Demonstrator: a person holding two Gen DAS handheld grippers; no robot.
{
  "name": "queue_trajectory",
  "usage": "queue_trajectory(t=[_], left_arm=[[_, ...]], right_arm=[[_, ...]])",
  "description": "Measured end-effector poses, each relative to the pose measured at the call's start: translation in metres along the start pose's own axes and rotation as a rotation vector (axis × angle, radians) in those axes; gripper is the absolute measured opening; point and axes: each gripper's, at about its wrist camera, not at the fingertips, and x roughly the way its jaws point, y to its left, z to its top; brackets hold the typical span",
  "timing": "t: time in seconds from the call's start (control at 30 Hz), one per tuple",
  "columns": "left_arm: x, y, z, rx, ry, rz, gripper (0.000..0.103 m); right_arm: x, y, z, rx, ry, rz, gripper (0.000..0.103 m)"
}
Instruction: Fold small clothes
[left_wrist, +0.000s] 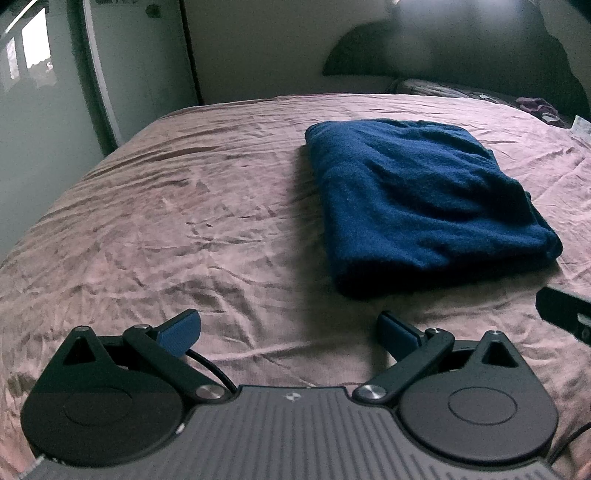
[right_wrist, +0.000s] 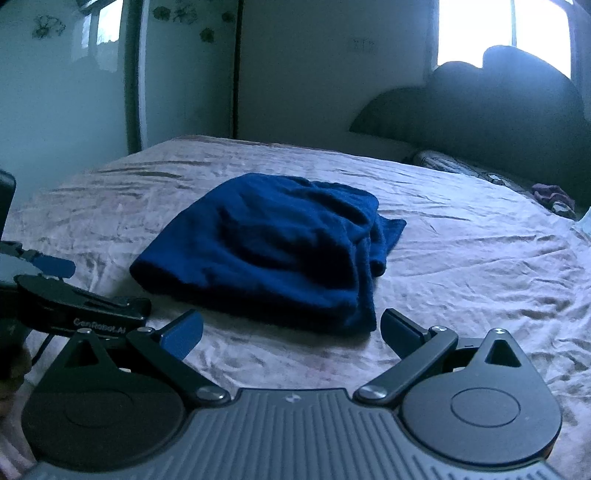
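Folded blue garment (left_wrist: 424, 206) on bed; right edge layers unclear.

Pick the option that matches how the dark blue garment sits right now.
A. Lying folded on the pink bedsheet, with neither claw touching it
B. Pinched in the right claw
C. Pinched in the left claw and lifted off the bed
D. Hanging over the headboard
A: the dark blue garment lies as a folded bundle on the pink bedsheet, while the left claw and right claw are both open and short of it.
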Motion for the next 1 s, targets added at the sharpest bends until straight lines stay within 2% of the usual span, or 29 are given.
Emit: queue_trajectory(t=[0.33,0.77,1.0], left_arm=[[0.004,-0.003,0.014,0.011,0.015,-0.037,0.102],[0.010,-0.003,0.044,-0.001,-0.001,-0.049,0.103],[0.014,-0.005,0.042,-0.008,0.019,-0.056,0.102]], right_arm=[[0.011,-0.021,0.008,0.112,0.005,0.066,0.103],[0.026,-0.039,0.026,0.159,-0.007,0.082,0.103],[0.022,-0.033,0.023,0.145,0.003,0.101,0.103]])
